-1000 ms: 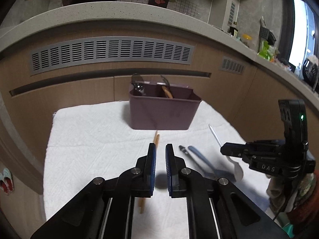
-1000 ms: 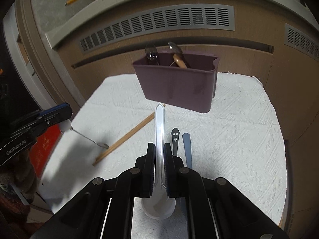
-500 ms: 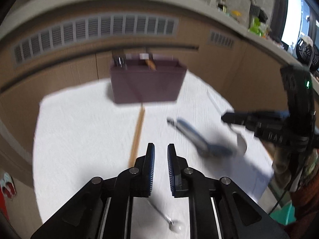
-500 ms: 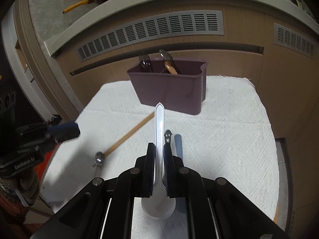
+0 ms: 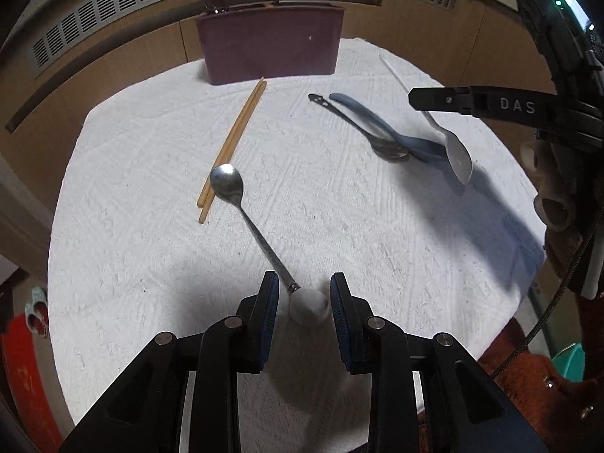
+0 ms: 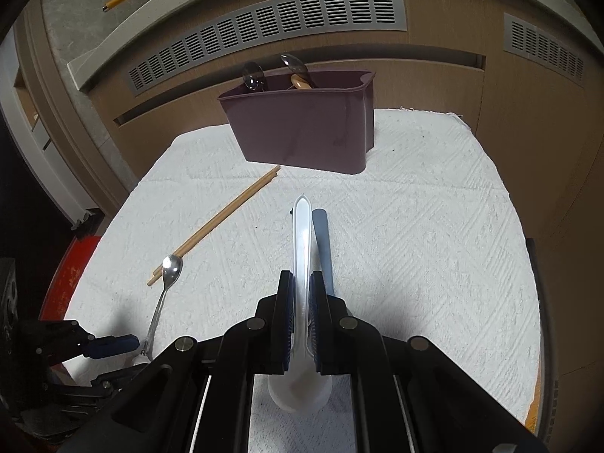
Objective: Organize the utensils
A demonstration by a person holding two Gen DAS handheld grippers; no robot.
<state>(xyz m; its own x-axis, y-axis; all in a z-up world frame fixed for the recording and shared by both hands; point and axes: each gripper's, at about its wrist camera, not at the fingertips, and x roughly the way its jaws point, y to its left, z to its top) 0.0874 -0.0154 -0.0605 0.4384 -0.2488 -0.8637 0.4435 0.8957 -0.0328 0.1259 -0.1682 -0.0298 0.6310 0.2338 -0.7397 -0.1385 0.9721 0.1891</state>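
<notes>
A maroon utensil bin (image 5: 268,47) (image 6: 302,132) stands at the far side of the white cloth, with spoons in it. My left gripper (image 5: 304,296) is open, its jaws on either side of the white ball end of a small metal spoon (image 5: 249,219) (image 6: 164,290) that lies on the cloth. My right gripper (image 6: 301,294) is shut on a white plastic spoon (image 6: 302,249) and holds it above the cloth, handle pointing at the bin; it also shows in the left wrist view (image 5: 455,151). A pair of wooden chopsticks (image 5: 234,139) (image 6: 219,221) lies left of centre.
A dark metal spoon (image 5: 358,128) and a blue spoon (image 5: 385,128) (image 6: 322,241) lie side by side on the cloth (image 5: 339,245) under my right gripper. Wooden cabinet fronts with vent grilles (image 6: 271,19) rise behind the bin. The cloth's edges drop off left and right.
My left gripper has dropped low over the cloth and opened around the small metal spoon's ball end. My right gripper has lifted the white spoon a little and holds it.
</notes>
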